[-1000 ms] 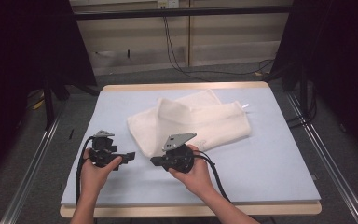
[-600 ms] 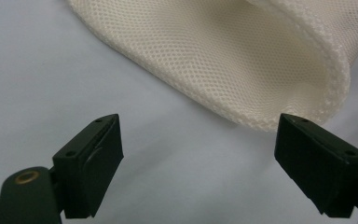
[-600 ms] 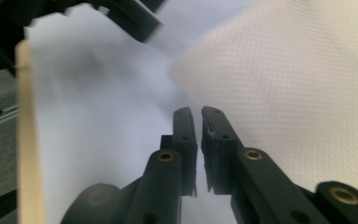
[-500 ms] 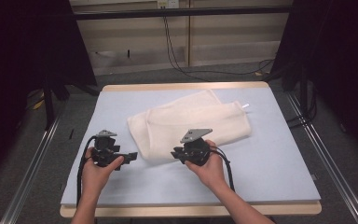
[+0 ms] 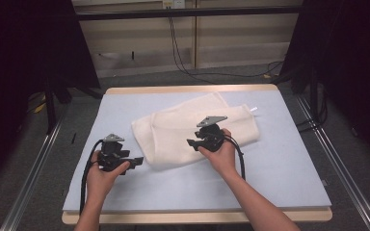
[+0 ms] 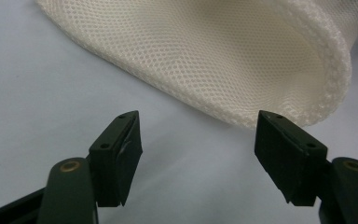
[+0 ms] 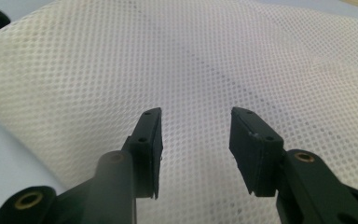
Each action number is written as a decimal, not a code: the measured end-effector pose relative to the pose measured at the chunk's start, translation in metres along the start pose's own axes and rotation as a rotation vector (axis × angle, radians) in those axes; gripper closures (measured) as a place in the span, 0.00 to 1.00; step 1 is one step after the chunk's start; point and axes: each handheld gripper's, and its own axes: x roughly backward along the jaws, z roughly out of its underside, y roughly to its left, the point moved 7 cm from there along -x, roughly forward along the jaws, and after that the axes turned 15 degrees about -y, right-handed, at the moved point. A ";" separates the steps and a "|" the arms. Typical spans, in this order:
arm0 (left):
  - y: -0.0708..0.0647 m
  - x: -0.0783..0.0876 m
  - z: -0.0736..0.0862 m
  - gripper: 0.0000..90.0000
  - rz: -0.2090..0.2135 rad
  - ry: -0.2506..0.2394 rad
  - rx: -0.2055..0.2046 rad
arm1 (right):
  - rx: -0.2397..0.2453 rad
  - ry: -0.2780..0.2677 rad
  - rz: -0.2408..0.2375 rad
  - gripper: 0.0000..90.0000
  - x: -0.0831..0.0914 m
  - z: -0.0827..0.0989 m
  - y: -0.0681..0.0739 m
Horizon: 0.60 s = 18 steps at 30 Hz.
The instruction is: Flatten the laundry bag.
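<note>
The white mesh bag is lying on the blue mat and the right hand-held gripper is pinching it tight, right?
Not quite. The white mesh bag does lie on the blue mat, but the right hand-held gripper is not pinching it. Its jaws have just been opening, and the right gripper view shows them apart above the mesh, with nothing between them.

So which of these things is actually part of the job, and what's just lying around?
Part of the job:
- white mesh bag
- left gripper, jaws apart beside the bag's edge
- right gripper, jaws apart over the bag
- blue table pad that the bag lies on

Just lying about:
- black cables on the floor beyond the table
</note>
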 end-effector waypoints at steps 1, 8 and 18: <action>0.000 -0.001 0.000 0.36 -0.003 -0.004 0.002 | -0.009 0.006 0.009 0.59 -0.004 0.001 -0.003; 0.000 -0.002 -0.001 0.38 0.011 -0.007 -0.017 | -0.020 0.001 0.083 0.54 -0.028 -0.008 -0.028; -0.001 -0.001 -0.002 0.40 0.030 0.002 -0.009 | -0.038 0.016 0.123 0.54 -0.060 -0.013 -0.046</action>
